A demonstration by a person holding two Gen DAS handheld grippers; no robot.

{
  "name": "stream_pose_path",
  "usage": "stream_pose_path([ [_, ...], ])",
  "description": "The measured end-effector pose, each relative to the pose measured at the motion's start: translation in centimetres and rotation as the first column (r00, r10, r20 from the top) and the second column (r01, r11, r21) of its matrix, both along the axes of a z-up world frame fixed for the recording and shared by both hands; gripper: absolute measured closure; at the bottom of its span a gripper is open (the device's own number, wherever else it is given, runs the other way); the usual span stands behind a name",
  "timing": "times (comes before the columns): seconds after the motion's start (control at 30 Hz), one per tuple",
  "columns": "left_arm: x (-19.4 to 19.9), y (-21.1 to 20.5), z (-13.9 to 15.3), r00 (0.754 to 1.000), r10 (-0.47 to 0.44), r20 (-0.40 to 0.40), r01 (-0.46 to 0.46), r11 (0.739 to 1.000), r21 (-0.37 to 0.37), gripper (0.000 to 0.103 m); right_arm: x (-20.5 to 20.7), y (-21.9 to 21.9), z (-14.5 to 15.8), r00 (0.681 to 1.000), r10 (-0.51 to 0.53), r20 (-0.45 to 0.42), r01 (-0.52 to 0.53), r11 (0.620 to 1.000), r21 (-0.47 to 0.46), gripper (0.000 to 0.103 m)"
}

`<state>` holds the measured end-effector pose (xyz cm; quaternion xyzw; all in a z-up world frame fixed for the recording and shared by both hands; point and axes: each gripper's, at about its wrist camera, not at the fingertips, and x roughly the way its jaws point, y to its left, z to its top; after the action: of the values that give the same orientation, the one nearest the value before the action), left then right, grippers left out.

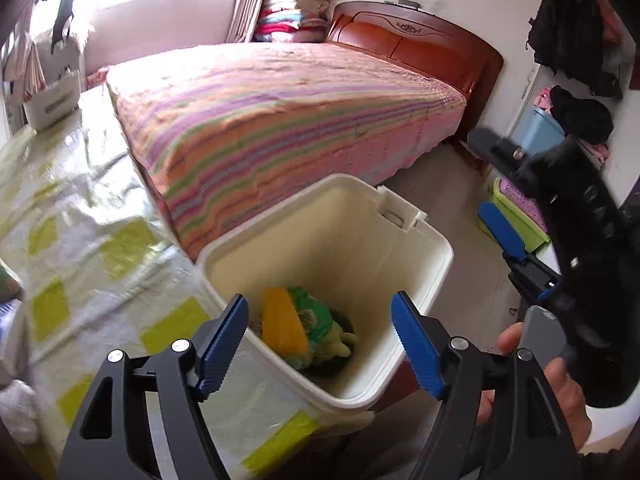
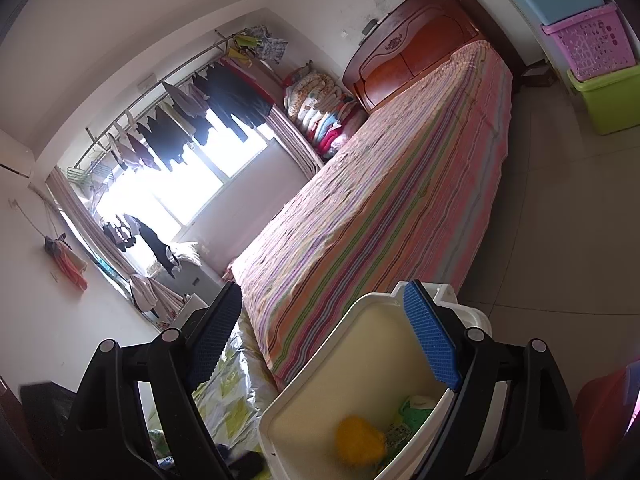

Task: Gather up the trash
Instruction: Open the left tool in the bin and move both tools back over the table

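A white bin (image 1: 320,240) stands beside the bed, its mouth uncovered. At its bottom lie a yellow packet (image 1: 284,320) and crumpled green wrappers (image 1: 318,310). My left gripper (image 1: 320,320) hangs open over the bin's near rim, with nothing between its blue pads. My right gripper (image 1: 494,188) shows at the right of this view, held by a hand (image 1: 560,384). In the right wrist view the right gripper (image 2: 324,340) is open and empty above the bin (image 2: 360,360), where the yellow packet (image 2: 358,442) and green wrappers (image 2: 416,410) show blurred.
A bed with a striped cover (image 1: 280,120) and wooden headboard (image 1: 420,44) fills the middle. A shiny plastic sheet with yellow-green squares (image 1: 80,240) lies at the left. Green, pink and blue storage boxes (image 2: 600,92) stand along the right wall. Clothes hang at the window (image 2: 200,112).
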<state>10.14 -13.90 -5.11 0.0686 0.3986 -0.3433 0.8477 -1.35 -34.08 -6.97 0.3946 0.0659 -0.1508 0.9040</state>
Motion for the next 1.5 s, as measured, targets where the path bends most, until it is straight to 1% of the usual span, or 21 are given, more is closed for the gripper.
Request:
stream_pose_path([
  [0.07,-0.1,1.3,1.2,0.997,0.045,0.059,-0.045,0.999,0.008,0.031,0.2,0.4,0.1,1.0,0.014,-0.004,-0.014,1.0,-0.008,0.02],
  [0.13,-0.1,2.8,2.3,0.989,0.094,0.112,-0.097,0.995,0.024,0.027,0.6,1.2,0.4,1.0,0.029,-0.008,-0.029,0.999,-0.029,0.019],
  [0.3,0.6,7.4,4.4,0.964,0.206,0.169,-0.215,0.976,0.034,0.025,2.5,5.1,1.8,0.992,0.124,-0.021,-0.126,0.985,-0.119,0.017],
  [0.37,0.8,9.8,5.2,0.949,0.253,0.187,-0.265,0.964,0.037,0.025,4.0,7.6,2.5,0.975,0.219,-0.035,-0.222,0.961,-0.164,0.015],
  [0.43,0.9,12.4,5.8,0.933,0.296,0.207,-0.309,0.95,0.037,0.025,5.8,10.4,3.2,0.944,0.325,-0.061,-0.33,0.918,-0.218,0.015],
  [0.53,1.5,16.0,6.6,0.903,0.369,0.22,-0.386,0.922,0.034,0.025,8.4,15.3,4.5,0.87,0.481,-0.105,-0.488,0.816,-0.31,0.015],
  [0.63,1.7,20.6,7.0,0.857,0.469,0.213,-0.482,0.876,0.012,0.025,10.3,20.5,5.7,0.793,0.591,-0.148,-0.594,0.694,-0.408,0.015],
  [0.73,1.8,24.7,7.0,0.816,0.546,0.19,-0.556,0.831,0.001,0.025,12.0,24.7,6.1,0.719,0.666,-0.197,-0.669,0.589,-0.454,0.015],
  [0.83,1.8,27.9,6.7,0.773,0.607,0.186,-0.618,0.786,0.0,0.025,14.1,28.2,5.7,0.628,0.733,-0.261,-0.753,0.488,-0.442,0.014],
  [0.9,2.0,30.3,6.1,0.739,0.651,0.171,-0.661,0.75,0.001,0.025,15.3,29.8,5.0,0.552,0.775,-0.308,-0.812,0.415,-0.41,0.014],
  [1.0,2.0,33.3,4.9,0.703,0.698,0.139,-0.706,0.708,0.017,0.025,16.9,32.6,4.2,0.426,0.827,-0.367,-0.884,0.294,-0.364,0.014],
  [1.07,1.8,34.9,4.4,0.679,0.723,0.127,-0.731,0.682,0.026,0.025,18.2,34.6,4.2,0.324,0.853,-0.41,-0.923,0.19,-0.334,0.014],
  [1.1,1.6,35.6,4.3,0.668,0.734,0.122,-0.742,0.67,0.03,0.025,18.5,35.4,4.1,0.283,0.855,-0.434,-0.932,0.139,-0.334,0.014],
  [1.13,1.4,36.5,4.1,0.653,0.748,0.119,-0.755,0.655,0.028,0.025,18.7,36.1,4.3,0.259,0.849,-0.46,-0.934,0.098,-0.344,0.014],
  [1.2,1.2,37.8,4.0,0.63,0.768,0.112,-0.775,0.632,0.022,0.025,19.6,38.2,4.3,0.178,0.832,-0.526,-0.939,-0.017,-0.344,0.015],
  [1.23,1.1,38.4,4.0,0.618,0.779,0.105,-0.785,0.62,0.019,0.025,19.6,39.3,4.2,0.157,0.817,-0.555,-0.933,-0.062,-0.355,0.015],
  [1.27,1.0,39.1,3.9,0.608,0.788,0.097,-0.792,0.61,0.015,0.025,19.6,39.9,4.0,0.147,0.801,-0.58,-0.925,-0.096,-0.368,0.015],
  [1.33,0.9,40.1,3.7,0.586,0.806,0.078,-0.809,0.588,0.008,0.025,20.7,41.5,3.5,0.097,0.772,-0.629,-0.924,-0.164,-0.344,0.015],
  [1.37,0.8,40.5,3.6,0.578,0.813,0.067,-0.815,0.579,0.005,0.025,21.3,41.8,3.0,0.085,0.758,-0.647,-0.925,-0.182,-0.335,0.015],
  [1.43,0.7,41.2,3.4,0.568,0.821,0.055,-0.822,0.569,0.0,0.025,22.4,42.5,1.9,0.044,0.733,-0.679,-0.928,-0.221,-0.299,0.015],
  [1.5,0.5,41.7,3.2,0.56,0.827,0.05,-0.828,0.561,-0.002,0.025,23.5,43.2,0.9,0.055,0.697,-0.715,-0.933,-0.219,-0.286,0.015],
])
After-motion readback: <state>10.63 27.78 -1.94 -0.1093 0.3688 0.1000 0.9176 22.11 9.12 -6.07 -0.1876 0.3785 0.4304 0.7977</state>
